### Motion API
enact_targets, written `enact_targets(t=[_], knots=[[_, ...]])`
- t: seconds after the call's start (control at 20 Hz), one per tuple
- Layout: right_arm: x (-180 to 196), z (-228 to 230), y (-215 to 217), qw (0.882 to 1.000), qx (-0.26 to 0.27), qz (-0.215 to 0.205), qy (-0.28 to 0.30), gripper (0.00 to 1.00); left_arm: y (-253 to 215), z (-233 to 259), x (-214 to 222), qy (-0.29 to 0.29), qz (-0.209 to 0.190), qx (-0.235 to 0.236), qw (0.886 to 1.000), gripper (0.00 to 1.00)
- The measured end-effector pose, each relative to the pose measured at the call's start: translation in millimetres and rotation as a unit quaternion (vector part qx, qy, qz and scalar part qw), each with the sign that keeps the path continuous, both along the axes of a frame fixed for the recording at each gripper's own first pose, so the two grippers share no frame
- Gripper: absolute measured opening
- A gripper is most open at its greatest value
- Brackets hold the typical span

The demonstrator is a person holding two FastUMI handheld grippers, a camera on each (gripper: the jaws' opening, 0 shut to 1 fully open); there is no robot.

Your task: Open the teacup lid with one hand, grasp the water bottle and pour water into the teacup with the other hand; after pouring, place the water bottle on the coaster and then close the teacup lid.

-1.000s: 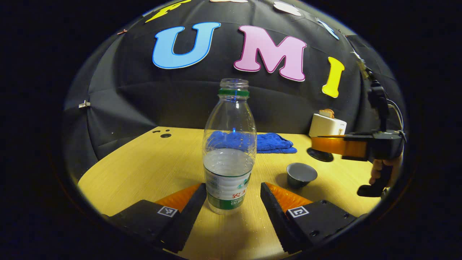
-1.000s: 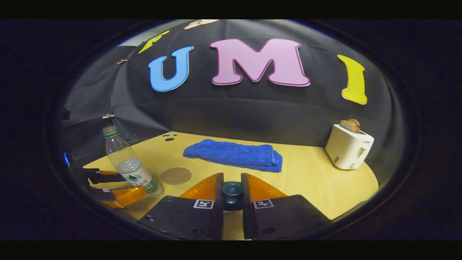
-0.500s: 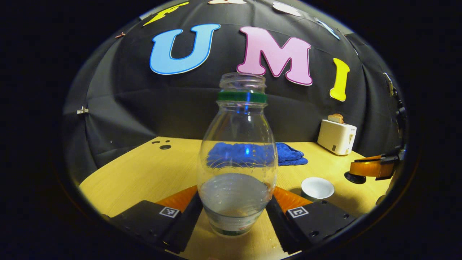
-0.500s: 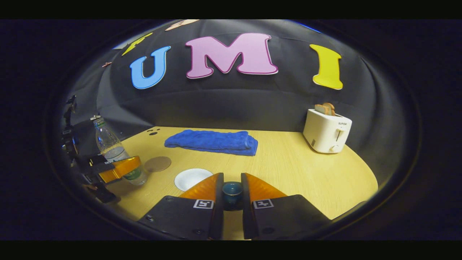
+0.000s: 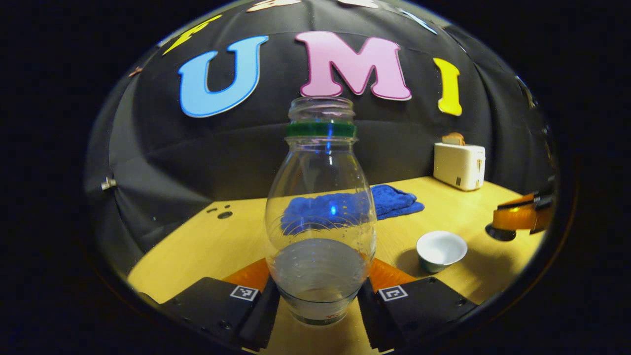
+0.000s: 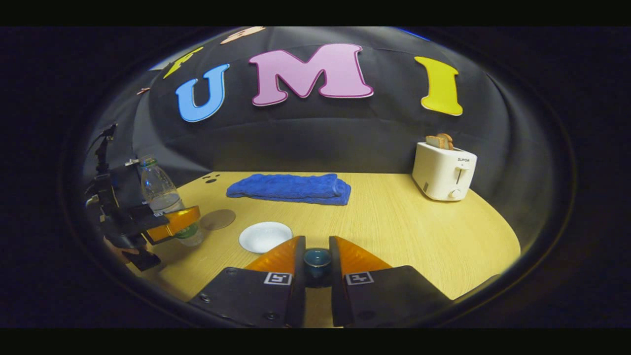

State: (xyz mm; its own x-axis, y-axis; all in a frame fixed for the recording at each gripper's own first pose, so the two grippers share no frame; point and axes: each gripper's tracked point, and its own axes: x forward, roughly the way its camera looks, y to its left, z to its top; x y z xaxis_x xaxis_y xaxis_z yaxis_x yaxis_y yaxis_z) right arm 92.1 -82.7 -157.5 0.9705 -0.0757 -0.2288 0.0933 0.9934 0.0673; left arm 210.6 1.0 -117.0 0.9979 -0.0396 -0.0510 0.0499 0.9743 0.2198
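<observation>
A clear water bottle (image 5: 320,212) with a green neck ring and no cap stands upright, about a third full. My left gripper (image 5: 318,296) is shut on its lower body; in the right gripper view that gripper (image 6: 167,226) and the bottle (image 6: 160,190) are at the far left. The teacup (image 5: 441,249) sits uncovered to the bottle's right, its white inside showing (image 6: 265,236). My right gripper (image 6: 317,245) is shut on the dark teacup lid (image 6: 317,261), held above the table right of the cup (image 5: 500,231). A round brown coaster (image 6: 217,219) lies between bottle and cup.
A folded blue towel (image 6: 291,187) lies at the back middle of the wooden table (image 6: 419,236). A white toaster (image 6: 443,170) with bread in it stands at the back right. Black cloth walls close in behind the table.
My left gripper moved in around the bottle and closed on it. My right gripper carried the lid rightwards off the teacup, uncovering its white inside.
</observation>
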Motion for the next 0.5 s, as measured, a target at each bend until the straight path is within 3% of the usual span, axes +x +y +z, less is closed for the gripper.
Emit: enact_targets(t=[0.05,0.25,0.3,0.35,0.4,0.5], knots=[[-1.6,-0.4,-1.8,1.000,0.002,-0.002,0.000,0.25,-1.6,5.0,0.0,0.001,0.000,0.024,1.000,0.73],[-10.5,-1.8,-14.2,1.000,-0.002,-0.014,0.000,0.24,-2.3,18.1,-3.0,0.004,0.001,0.139,0.990,0.73],[-11.6,-2.9,-17.5,1.000,-0.001,-0.018,0.000,0.19,-3.0,19.2,-2.2,0.004,0.002,0.171,0.985,0.73],[-14.7,-4.9,-19.6,1.000,0.005,-0.020,0.001,0.24,-4.7,22.1,-1.7,0.002,0.002,0.203,0.979,0.73],[-16.6,-6.0,-20.9,1.000,0.012,-0.022,0.001,0.20,-5.5,25.9,0.9,-0.001,0.004,0.238,0.971,0.73],[-22.0,-6.3,-24.9,1.000,0.016,-0.027,0.000,0.24,-9.6,30.9,3.6,-0.006,0.003,0.301,0.954,0.73]])
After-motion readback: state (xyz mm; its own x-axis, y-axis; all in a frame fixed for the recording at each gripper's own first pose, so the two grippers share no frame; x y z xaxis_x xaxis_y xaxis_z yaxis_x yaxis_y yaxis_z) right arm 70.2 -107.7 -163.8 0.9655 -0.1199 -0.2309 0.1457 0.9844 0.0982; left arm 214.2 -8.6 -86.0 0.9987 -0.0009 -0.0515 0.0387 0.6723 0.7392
